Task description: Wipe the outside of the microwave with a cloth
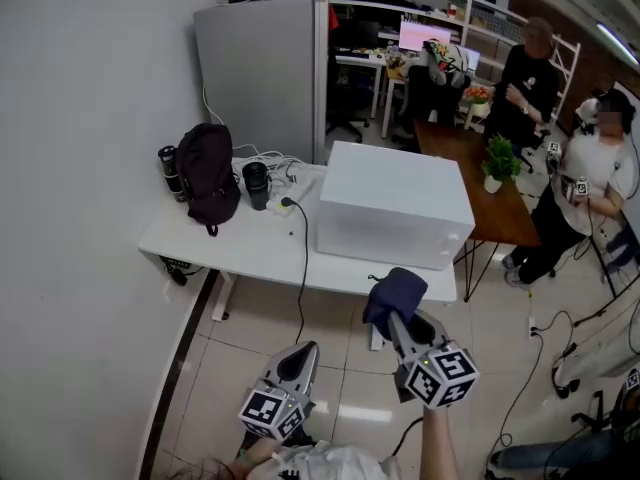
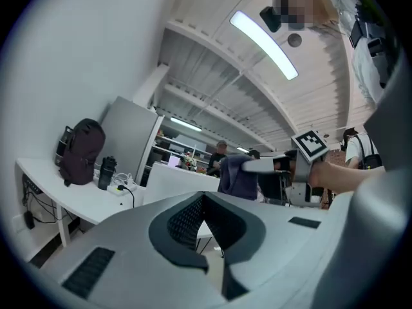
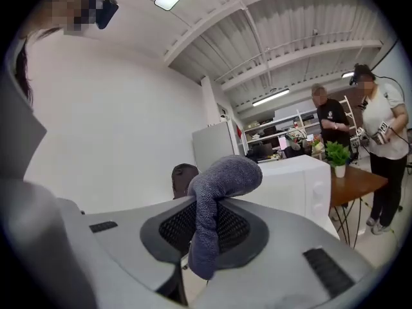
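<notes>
A white microwave point(image 1: 392, 204) stands on the right part of a white table point(image 1: 215, 243); it also shows in the right gripper view point(image 3: 297, 184). My right gripper point(image 1: 396, 313) hangs in front of the table's edge, short of the microwave, shut on a dark blue cloth point(image 1: 393, 295). The cloth point(image 3: 214, 198) is folded over and pinched between the jaws. My left gripper point(image 1: 295, 365) is lower and to the left, over the floor, its jaws closed together with nothing in them. From the left gripper view the cloth point(image 2: 237, 176) and the right gripper appear ahead.
A black backpack point(image 1: 208, 174), a dark bottle point(image 1: 171, 171), a black cup point(image 1: 256, 184) and a power strip with cables point(image 1: 285, 202) sit on the table's left part. A wooden table with a plant point(image 1: 498, 161) and two people point(image 1: 525, 80) are behind right. A wall runs along the left.
</notes>
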Demonstrator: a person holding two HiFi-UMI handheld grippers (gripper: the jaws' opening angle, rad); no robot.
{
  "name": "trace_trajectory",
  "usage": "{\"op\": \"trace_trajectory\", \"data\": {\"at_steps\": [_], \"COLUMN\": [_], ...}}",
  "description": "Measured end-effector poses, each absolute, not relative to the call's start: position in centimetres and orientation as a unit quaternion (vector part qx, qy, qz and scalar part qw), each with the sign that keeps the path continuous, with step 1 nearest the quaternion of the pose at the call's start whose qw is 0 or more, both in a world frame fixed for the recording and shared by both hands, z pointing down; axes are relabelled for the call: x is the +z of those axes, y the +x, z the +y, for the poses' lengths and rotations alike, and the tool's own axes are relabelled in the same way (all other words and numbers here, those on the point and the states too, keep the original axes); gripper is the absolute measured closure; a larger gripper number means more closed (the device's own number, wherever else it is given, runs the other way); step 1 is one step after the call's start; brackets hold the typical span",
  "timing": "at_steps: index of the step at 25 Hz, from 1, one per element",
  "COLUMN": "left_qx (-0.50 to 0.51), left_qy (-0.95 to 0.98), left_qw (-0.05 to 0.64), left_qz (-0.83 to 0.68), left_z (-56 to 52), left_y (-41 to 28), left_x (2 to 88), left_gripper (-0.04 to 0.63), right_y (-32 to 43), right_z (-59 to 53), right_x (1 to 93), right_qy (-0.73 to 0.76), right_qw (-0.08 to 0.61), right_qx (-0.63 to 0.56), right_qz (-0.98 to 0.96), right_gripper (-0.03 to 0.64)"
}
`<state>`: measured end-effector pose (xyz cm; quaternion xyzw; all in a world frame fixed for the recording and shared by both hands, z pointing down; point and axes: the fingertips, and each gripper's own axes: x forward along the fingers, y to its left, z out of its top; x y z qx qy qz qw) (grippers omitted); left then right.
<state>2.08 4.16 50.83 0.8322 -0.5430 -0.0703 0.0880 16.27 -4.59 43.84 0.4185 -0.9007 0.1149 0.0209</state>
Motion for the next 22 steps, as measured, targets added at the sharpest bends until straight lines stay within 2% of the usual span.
{"op": "trace_trajectory", "data": {"at_steps": [5, 9, 14, 17, 22], "left_qx": [-0.065, -0.068, -0.075, -0.077, -0.093], "left_qy": [0.848, 0.859, 0.855, 0.853, 0.838], "left_qw": [0.079, 0.055, 0.079, 0.086, 0.091], "left_qz": [-0.519, -0.505, -0.508, -0.509, -0.530], "left_z": [-4.2, -10.6, -15.5, -17.3, -19.2], "left_y": [-4.4, -9.5, -14.3, -16.1, -19.8], "left_x": [50.1, 48.1, 48.9, 49.2, 49.2], "left_gripper": [0.609, 0.609, 0.609, 0.609, 0.609], "right_y": [9.3, 3.7, -4.7, -8.9, -13.4], "right_z": [-15.2, -23.4, -31.7, -36.8, -46.0], "right_x": [38.4, 34.9, 32.6, 34.2, 37.5], "right_qy": [0.415, 0.416, 0.440, 0.478, 0.486], "right_qw": [0.017, 0.047, 0.048, 0.112, 0.293], "right_qx": [0.080, 0.050, 0.038, 0.008, -0.057], "right_qz": [-0.906, -0.907, -0.896, -0.871, -0.821], "right_gripper": [0.543, 0.543, 0.543, 0.543, 0.543]}}
